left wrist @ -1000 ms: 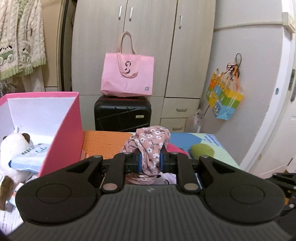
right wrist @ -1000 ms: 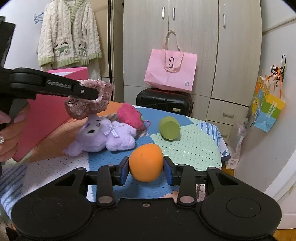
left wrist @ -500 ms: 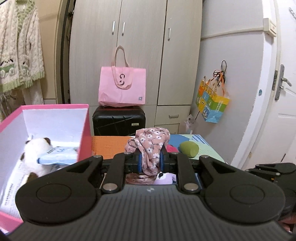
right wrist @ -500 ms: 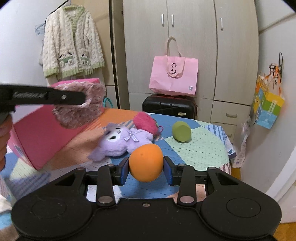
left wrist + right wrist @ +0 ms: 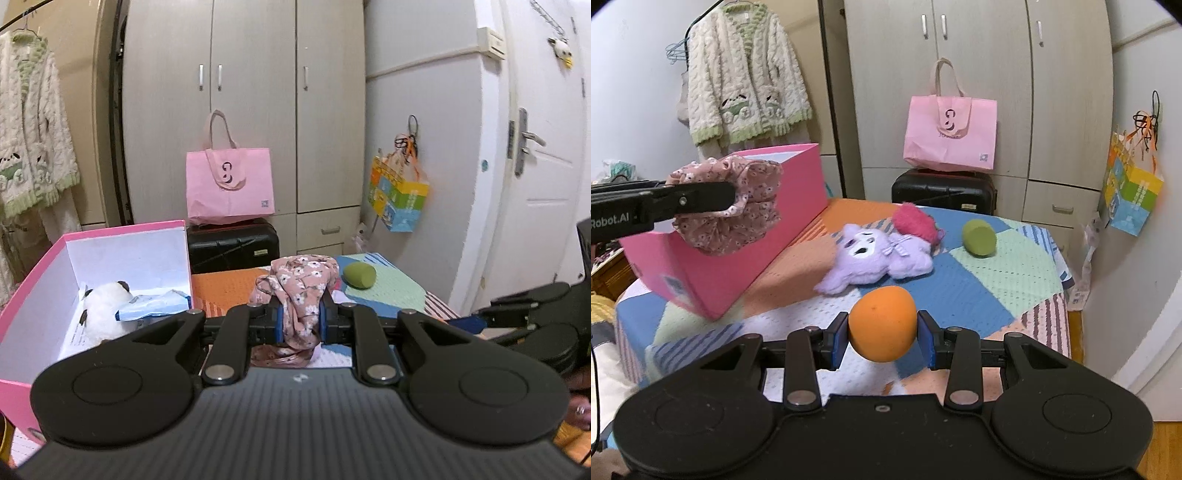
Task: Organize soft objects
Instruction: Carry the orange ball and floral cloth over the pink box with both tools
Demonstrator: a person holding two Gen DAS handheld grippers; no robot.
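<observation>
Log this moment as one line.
left gripper: shut on floral cloth | right gripper: shut on orange ball | pink box: open

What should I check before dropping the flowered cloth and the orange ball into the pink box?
1. Left gripper shut on the flowered cloth: ok.
2. Right gripper shut on the orange ball: ok.
3. Cloth above the pink box opening: not ok; in the left view the opening still lies off to the left.
4. Room inside the box: ok; the white plush and blue packet leave bare floor.
5. Ball clear of the purple plush on the table: ok.
6. Cloth hanging free of the box rim: cannot tell.
</observation>
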